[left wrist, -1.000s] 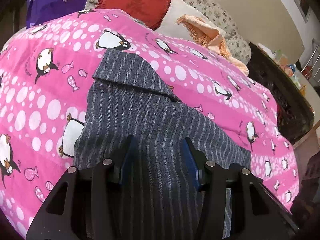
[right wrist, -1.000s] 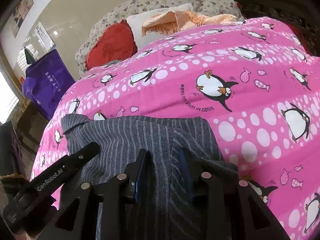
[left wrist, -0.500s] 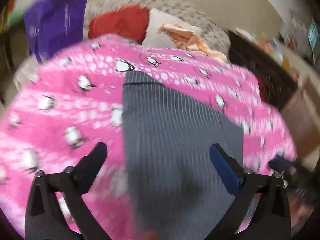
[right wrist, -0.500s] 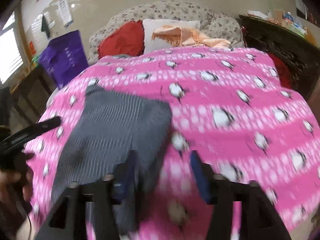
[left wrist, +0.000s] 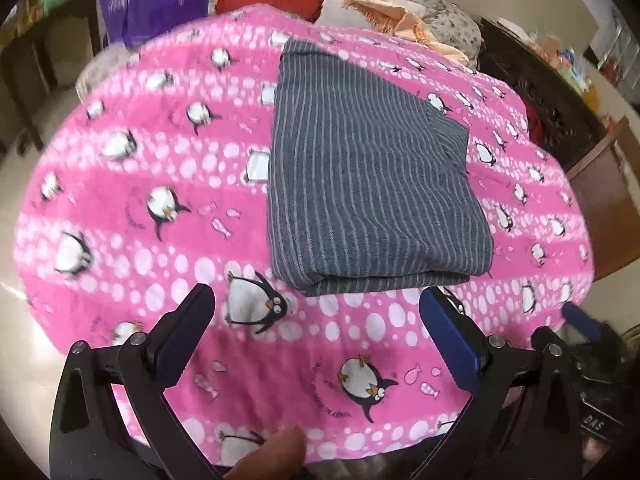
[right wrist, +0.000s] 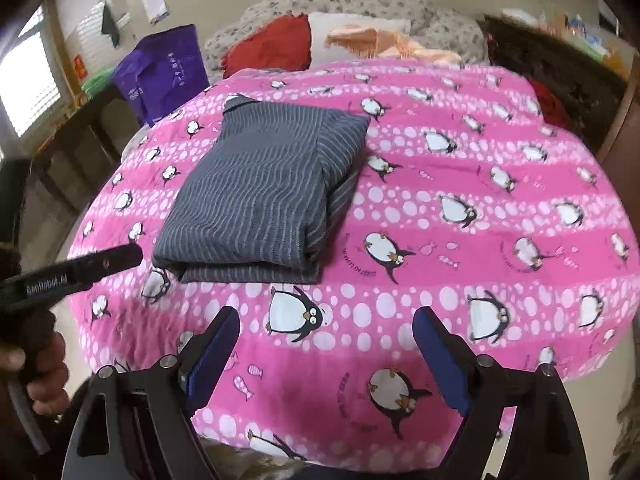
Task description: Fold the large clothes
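Note:
A grey striped garment [left wrist: 372,176] lies folded into a thick rectangle on the pink penguin blanket [left wrist: 140,184]; it also shows in the right wrist view [right wrist: 260,196]. My left gripper [left wrist: 316,304] is open and empty, held back above the blanket's near edge, a little short of the garment's near fold. My right gripper [right wrist: 326,324] is open and empty, also back from the garment, which lies ahead and to its left. The left gripper's body [right wrist: 68,276] shows at the left of the right wrist view.
The blanket [right wrist: 480,200] covers a rounded table. Behind it are a red cushion [right wrist: 272,46], a white pillow with an orange cloth [right wrist: 368,38], and a purple bag [right wrist: 164,68]. Dark wooden furniture [left wrist: 556,108] stands at the right.
Both grippers let go of the garment, opened wide and pulled back toward the near edge. The garment now lies flat and folded on the blanket.

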Tool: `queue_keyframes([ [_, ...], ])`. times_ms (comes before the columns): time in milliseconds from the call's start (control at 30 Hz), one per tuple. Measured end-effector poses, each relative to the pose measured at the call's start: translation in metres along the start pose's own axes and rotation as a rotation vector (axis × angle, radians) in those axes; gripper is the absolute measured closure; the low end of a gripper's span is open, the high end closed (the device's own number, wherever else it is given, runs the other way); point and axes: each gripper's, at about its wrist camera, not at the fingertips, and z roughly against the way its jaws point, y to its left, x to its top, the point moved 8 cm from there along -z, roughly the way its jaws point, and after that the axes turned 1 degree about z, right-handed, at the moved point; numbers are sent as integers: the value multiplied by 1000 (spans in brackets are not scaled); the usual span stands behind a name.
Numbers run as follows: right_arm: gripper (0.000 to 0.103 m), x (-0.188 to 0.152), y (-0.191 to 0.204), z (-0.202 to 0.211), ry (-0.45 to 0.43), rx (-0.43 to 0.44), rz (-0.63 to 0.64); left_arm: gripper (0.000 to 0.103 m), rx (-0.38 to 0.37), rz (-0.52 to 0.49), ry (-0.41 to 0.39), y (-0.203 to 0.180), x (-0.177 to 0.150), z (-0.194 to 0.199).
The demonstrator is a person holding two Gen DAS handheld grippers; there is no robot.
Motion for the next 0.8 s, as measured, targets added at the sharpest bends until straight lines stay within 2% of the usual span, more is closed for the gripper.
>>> queue_keyframes([
  [67, 17, -1, 3, 9, -26, -20, 14, 1, 66, -41, -38, -8, 1, 14],
  [200, 17, -7, 1, 20, -63, -64, -6, 1, 112, -49, -83, -17, 0, 29],
  [467, 17, -11, 0, 42, -114, -74, -26, 1, 119, -56, -84, -18, -12, 38],
  [800, 17, -16, 7, 51, -129, -57, -25, 1, 110, -53, -105, -19, -16, 50],
])
